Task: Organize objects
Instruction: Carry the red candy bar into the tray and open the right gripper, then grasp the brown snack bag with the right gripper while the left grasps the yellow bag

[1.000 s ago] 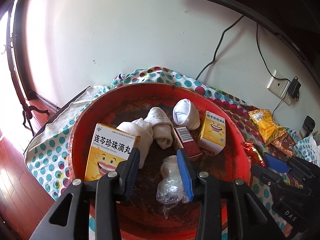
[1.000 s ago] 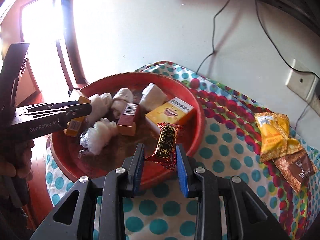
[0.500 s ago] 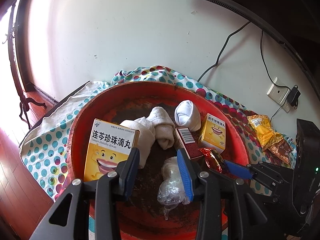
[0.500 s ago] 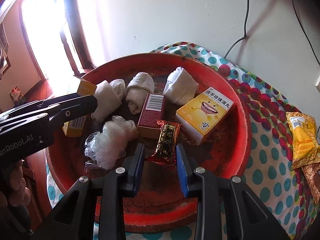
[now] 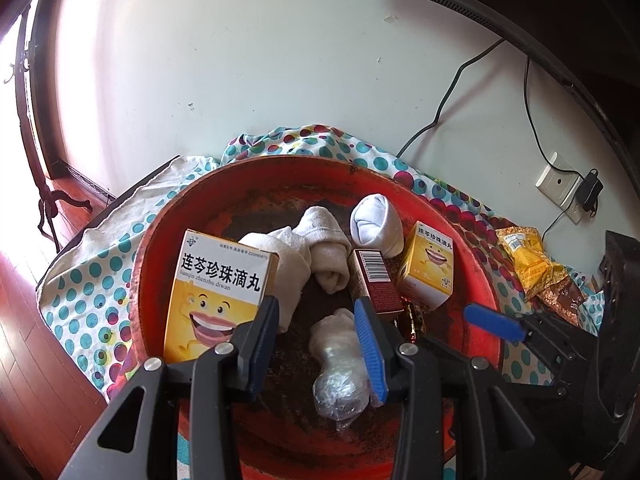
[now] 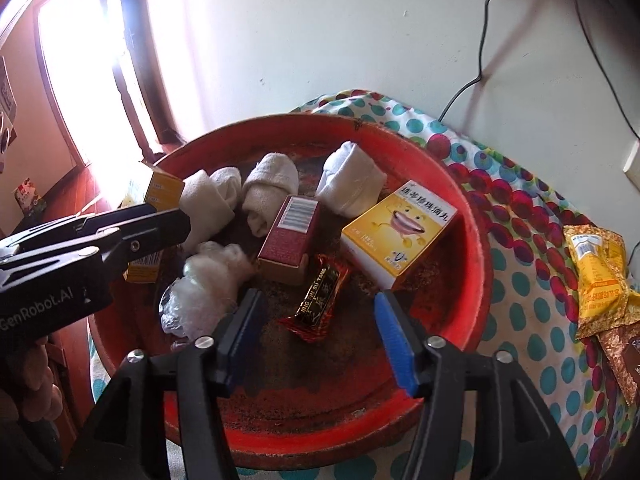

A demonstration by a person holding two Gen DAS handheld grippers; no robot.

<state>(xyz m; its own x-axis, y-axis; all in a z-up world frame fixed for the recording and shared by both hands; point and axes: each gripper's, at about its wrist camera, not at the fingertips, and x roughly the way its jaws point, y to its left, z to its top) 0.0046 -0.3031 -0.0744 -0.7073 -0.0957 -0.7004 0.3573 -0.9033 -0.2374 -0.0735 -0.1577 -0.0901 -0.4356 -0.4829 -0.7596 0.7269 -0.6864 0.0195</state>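
Since the right gripper (image 6: 318, 338) has just been opening, the candy bar (image 6: 316, 300) now lies loose in the red bowl (image 6: 472, 240), just past the tips, pointing away. The yellow snack bag (image 6: 600, 276) waits outside the bowl, nearer this hand.

Ahead of the blue-padded right gripper (image 6: 318, 322), a red basin (image 6: 472, 280) holds yellow boxes (image 6: 400, 228), white socks (image 6: 352, 184) and a black-and-red gold-lettered candy (image 6: 316, 300); the cloth (image 6: 532, 304) beyond is multicoloured polka-dotted.
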